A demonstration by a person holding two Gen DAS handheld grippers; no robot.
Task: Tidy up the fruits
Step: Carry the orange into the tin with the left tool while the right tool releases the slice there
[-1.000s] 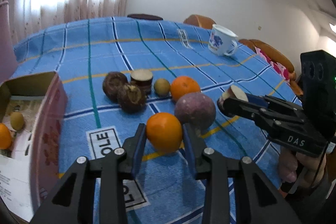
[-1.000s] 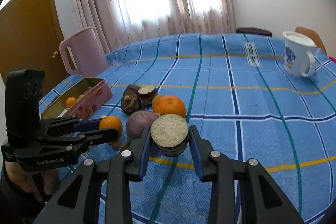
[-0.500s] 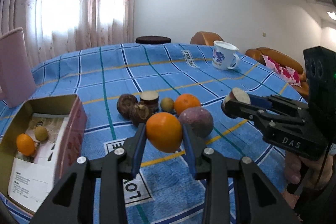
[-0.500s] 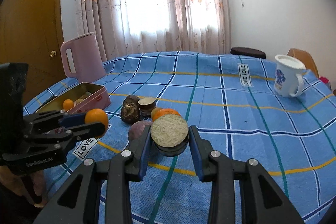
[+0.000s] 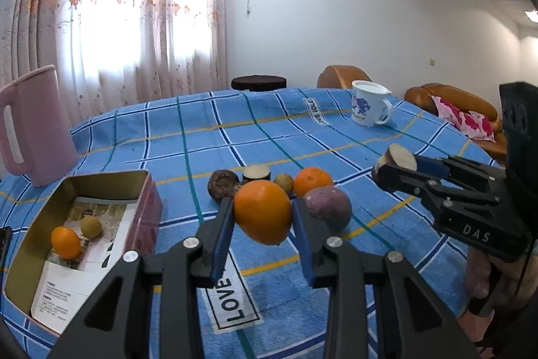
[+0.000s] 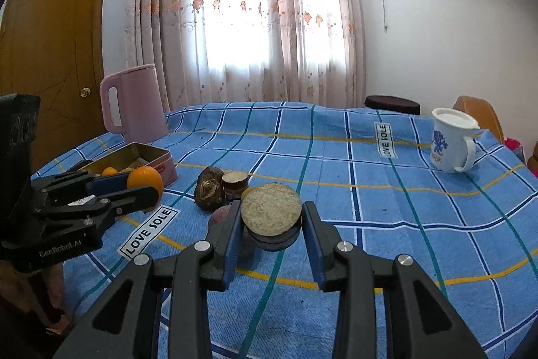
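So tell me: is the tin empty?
No, the tin holds a small orange and a yellowish fruit.

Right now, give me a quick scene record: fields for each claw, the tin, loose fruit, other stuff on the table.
left claw: shut on orange, held above the cloth
right claw: shut on cut fruit piece, pale cut face toward the camera
tin box: open, holds small orange and small yellowish fruit
loose fruit: purple fruit, second orange, dark round fruit, cut piece, small greenish fruit
other: pink jug, white mug
surface: blue checked tablecloth
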